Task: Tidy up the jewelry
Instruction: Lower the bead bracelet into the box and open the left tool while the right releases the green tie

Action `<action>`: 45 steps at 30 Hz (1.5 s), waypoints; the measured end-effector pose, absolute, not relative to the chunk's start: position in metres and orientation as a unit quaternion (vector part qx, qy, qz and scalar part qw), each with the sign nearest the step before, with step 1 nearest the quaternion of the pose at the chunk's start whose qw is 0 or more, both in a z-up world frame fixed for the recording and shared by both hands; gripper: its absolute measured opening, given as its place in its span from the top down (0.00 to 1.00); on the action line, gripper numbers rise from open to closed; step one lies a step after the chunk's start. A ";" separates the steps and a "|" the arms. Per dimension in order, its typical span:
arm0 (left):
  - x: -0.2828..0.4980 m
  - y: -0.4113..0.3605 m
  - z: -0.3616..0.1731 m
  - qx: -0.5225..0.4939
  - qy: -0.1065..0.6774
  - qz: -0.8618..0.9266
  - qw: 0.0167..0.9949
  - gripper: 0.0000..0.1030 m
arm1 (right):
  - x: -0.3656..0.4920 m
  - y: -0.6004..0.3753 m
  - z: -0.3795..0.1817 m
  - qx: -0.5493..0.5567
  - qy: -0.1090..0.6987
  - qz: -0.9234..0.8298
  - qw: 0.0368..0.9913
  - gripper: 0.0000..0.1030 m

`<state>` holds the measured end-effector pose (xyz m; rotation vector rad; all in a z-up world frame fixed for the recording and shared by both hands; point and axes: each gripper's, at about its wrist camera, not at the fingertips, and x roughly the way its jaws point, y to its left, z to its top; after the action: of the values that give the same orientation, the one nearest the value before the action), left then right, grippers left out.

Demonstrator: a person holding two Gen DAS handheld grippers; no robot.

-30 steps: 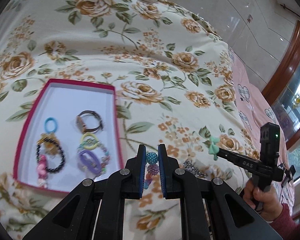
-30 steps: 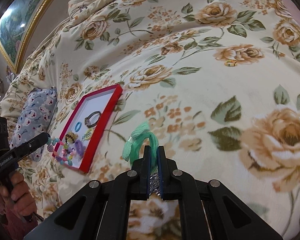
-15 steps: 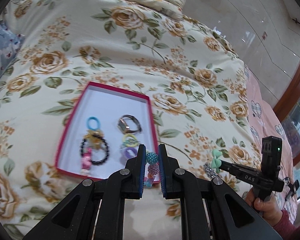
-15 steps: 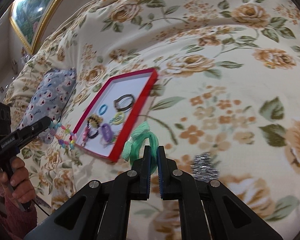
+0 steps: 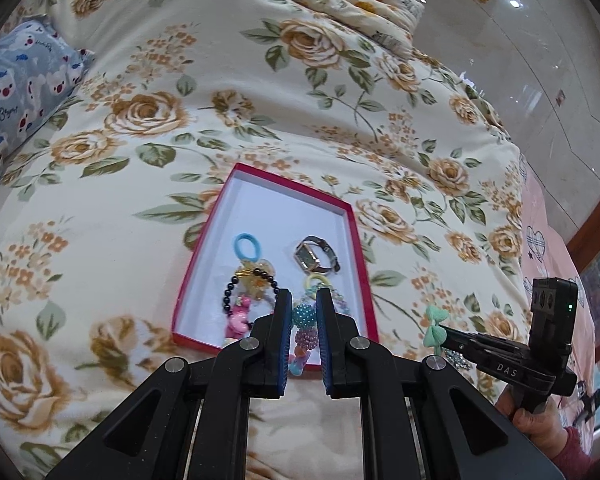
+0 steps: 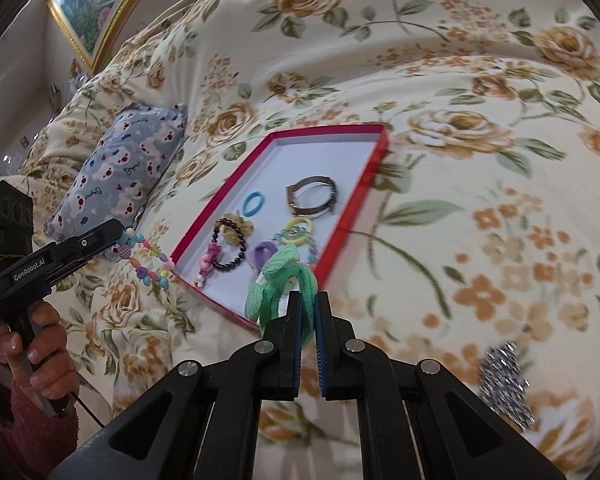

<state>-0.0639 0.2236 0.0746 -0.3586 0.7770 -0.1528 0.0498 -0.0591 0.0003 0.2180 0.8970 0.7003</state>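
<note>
A red-rimmed box (image 5: pixel 352 224) (image 6: pixel 328 130) with a white floor lies on the floral bedspread. In it are a blue hair tie (image 5: pixel 246 246), a wristwatch (image 5: pixel 316 256) (image 6: pixel 312 196), a black bead bracelet (image 6: pixel 230 248) and several other hair pieces. My left gripper (image 5: pixel 300 316) is shut on a colourful beaded bracelet (image 5: pixel 303 316) (image 6: pixel 146 258), held above the box's near edge. My right gripper (image 6: pixel 307 312) is shut on a green bow hair tie (image 6: pixel 280 284) (image 5: pixel 436 326), just right of the box's near corner.
A sparkly silver hair clip (image 6: pixel 504 380) lies on the bedspread to the right of the right gripper. A blue bear-print pillow (image 5: pixel 24 80) (image 6: pixel 128 168) lies left of the box. A tiled floor (image 5: pixel 540 60) lies beyond the bed's far edge.
Both grippers rose and drew back from the bedspread with their items. The silver clip, next to the right gripper before, now lies on the bed apart from it.
</note>
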 end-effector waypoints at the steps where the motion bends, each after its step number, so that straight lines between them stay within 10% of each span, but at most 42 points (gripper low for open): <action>1: -0.060 0.225 0.073 -0.176 0.378 -0.074 0.906 0.89 | 0.053 -0.052 0.000 0.098 0.424 0.335 0.836 0.95; 45: 0.028 0.222 -0.013 -0.133 0.461 -0.028 0.877 0.88 | 0.089 0.028 -0.040 0.005 0.462 0.339 0.819 0.85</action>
<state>0.0283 0.2217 -0.0133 -0.2767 0.9607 -0.0588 0.0892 0.0282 -0.0401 0.0103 0.9843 0.7221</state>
